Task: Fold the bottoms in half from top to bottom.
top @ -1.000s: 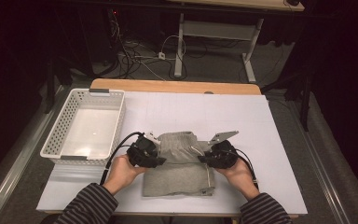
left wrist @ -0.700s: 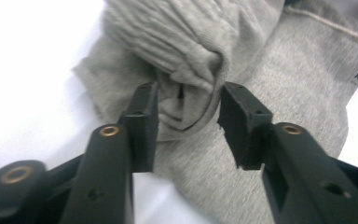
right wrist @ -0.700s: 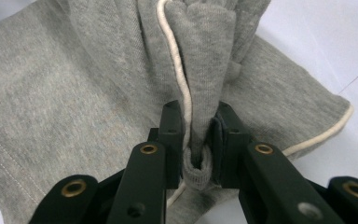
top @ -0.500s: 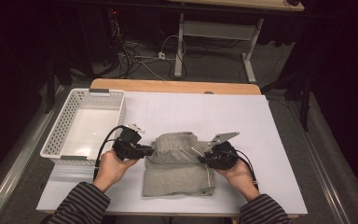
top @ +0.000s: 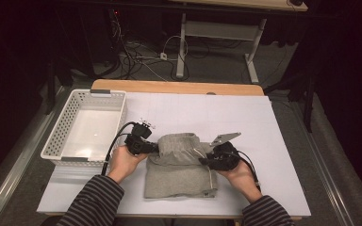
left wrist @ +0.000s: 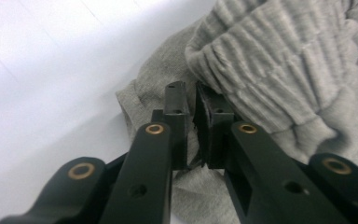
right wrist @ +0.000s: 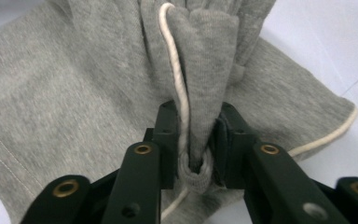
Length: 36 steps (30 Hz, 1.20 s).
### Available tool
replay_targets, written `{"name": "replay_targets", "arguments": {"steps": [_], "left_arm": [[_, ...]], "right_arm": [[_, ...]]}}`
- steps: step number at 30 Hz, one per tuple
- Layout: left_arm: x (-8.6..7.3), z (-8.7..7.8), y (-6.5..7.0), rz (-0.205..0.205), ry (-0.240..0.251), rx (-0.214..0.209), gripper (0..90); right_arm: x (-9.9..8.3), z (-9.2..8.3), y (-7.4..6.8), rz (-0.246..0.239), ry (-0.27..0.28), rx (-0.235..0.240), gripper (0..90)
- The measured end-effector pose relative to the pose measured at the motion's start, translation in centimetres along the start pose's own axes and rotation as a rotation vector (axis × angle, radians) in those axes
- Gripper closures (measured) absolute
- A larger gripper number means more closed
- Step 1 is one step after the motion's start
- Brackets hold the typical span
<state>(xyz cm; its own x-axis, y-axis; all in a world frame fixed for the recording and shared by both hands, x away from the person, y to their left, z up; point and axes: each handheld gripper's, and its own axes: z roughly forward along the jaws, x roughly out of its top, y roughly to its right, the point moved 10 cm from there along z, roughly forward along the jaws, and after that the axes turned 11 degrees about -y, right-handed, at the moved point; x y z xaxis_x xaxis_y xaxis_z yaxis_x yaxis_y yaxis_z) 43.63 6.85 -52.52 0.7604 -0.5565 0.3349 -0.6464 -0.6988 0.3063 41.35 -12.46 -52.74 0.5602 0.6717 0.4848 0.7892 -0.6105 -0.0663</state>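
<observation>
A grey garment [top: 179,176] with a ribbed waistband [left wrist: 284,70] lies folded on the white table [top: 193,113]. My left gripper [top: 154,147] sits at the garment's left edge. Its jaws have just been closing and stand shut [left wrist: 192,100], with no cloth seen between the pads. My right gripper [top: 206,160] is at the garment's right side. Its jaws [right wrist: 196,121] have just been opening a little, but they still pinch an upright fold of grey cloth [right wrist: 205,70] and its white drawstring [right wrist: 179,88].
A white slotted basket [top: 56,136] stands at the table's left, just beyond my left hand. A wooden strip [top: 179,87] runs along the far edge. Cables and a desk frame [top: 217,33] are on the floor behind.
My left gripper drew off to the left of the garment, its jaws closed, and it came back to the left edge. The right gripper stayed where it was on the fold.
</observation>
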Motion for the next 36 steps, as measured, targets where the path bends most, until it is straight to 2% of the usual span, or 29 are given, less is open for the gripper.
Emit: {"name": "replay_targets", "arguments": {"steps": [6,9,14,18,20,22,25,29,33,36], "left_arm": [[0.0,-0.2,0.4,0.015,0.006,0.005,75.8],[0.0,-0.2,0.4,0.019,0.005,0.007,75.8],[0.0,-0.1,0.3,0.019,0.002,0.009,75.9],[-0.1,-0.1,0.4,0.019,-0.001,0.006,76.0],[-0.1,-0.1,0.3,0.023,-0.002,0.015,76.0],[0.0,-0.1,0.3,0.022,0.000,0.015,76.0],[0.0,-0.1,0.3,0.020,0.000,0.010,76.1],[0.1,-0.1,0.3,0.021,0.000,0.007,76.1],[0.1,-0.1,0.0,0.023,0.004,0.003,76.0],[0.1,-0.1,-0.1,0.021,0.007,0.002,76.0]], "right_arm": [[0.4,-0.4,-0.2,-0.002,0.007,0.004,63.2],[0.7,-0.8,-0.2,-0.010,0.017,-0.014,56.2],[1.2,-2.0,-0.3,-0.011,0.044,-0.008,54.5],[1.7,-3.5,0.0,0.008,0.078,0.015,60.1],[1.9,-4.1,0.3,0.027,0.089,0.029,69.0],[2.0,-4.4,0.9,0.043,0.080,0.016,79.3],[2.3,-3.8,1.8,0.071,0.037,-0.002,87.4],[2.9,-1.9,3.1,0.114,-0.013,-0.023,90.0],[3.3,0.0,3.8,0.155,-0.039,-0.004,90.0],[3.5,0.6,3.7,0.173,-0.025,0.031,90.0]]}}
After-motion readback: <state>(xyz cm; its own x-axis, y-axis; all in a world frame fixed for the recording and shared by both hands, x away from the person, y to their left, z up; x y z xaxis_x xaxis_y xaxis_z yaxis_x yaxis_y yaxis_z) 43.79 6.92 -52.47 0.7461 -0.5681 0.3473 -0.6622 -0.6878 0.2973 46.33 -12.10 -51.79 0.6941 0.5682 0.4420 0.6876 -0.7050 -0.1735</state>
